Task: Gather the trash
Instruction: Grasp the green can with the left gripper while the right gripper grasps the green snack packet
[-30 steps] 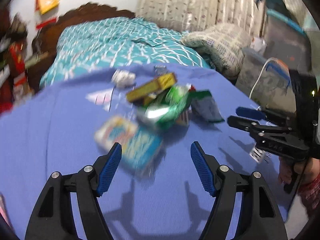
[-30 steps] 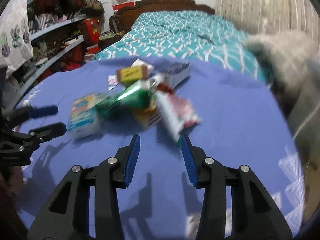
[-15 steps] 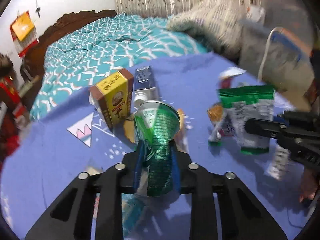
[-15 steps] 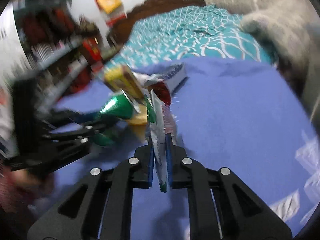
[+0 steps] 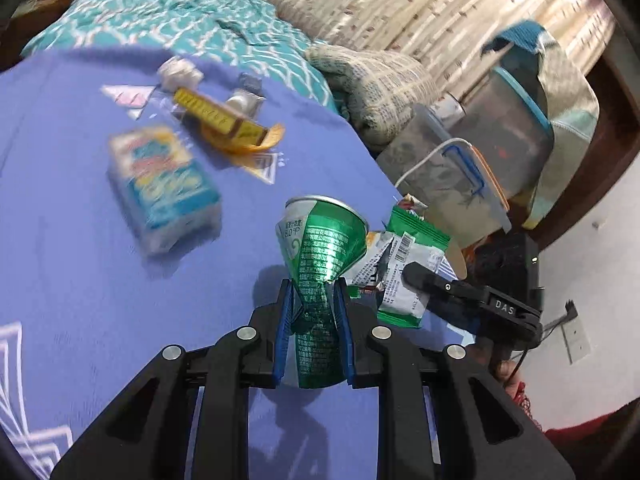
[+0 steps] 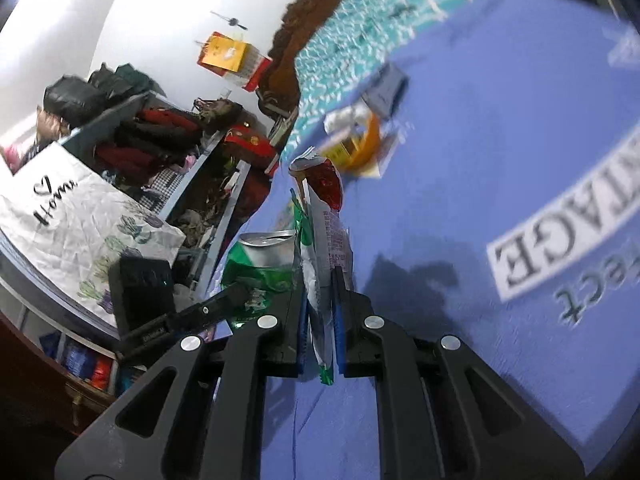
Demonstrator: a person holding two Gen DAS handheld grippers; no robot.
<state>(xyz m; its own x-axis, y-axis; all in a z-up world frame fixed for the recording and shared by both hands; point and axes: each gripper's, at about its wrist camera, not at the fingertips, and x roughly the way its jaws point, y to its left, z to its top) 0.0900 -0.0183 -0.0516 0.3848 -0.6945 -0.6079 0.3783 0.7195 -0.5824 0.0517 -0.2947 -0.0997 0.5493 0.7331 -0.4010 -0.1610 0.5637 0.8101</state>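
Note:
My left gripper (image 5: 314, 286) is shut on a crushed green can (image 5: 324, 236), its pads pinching the dented middle above the blue cloth (image 5: 72, 280). My right gripper (image 6: 322, 276) is shut on flat snack wrappers (image 6: 330, 216), one red and white, one green. In the left wrist view the right gripper (image 5: 416, 270) holds those wrappers (image 5: 404, 264) just right of the can. In the right wrist view the can (image 6: 262, 264) sits left of the wrappers. A blue and yellow carton (image 5: 164, 184), a yellow box (image 5: 216, 114), an orange scrap (image 5: 256, 144) and crumpled white paper (image 5: 178, 72) lie on the cloth.
A bed with a teal cover (image 5: 160, 4) lies beyond the cloth. Lidded plastic bins (image 5: 512, 136) and a folded blanket (image 5: 380, 80) stand past its right edge. Shelves packed with bags (image 6: 152, 136) and a white printed cloth (image 6: 72, 220) are on the left side.
Both grippers went from open to shut: the left onto the green can, the right onto the wrappers. Both then swung away from the pile and rolled, carrying their loads.

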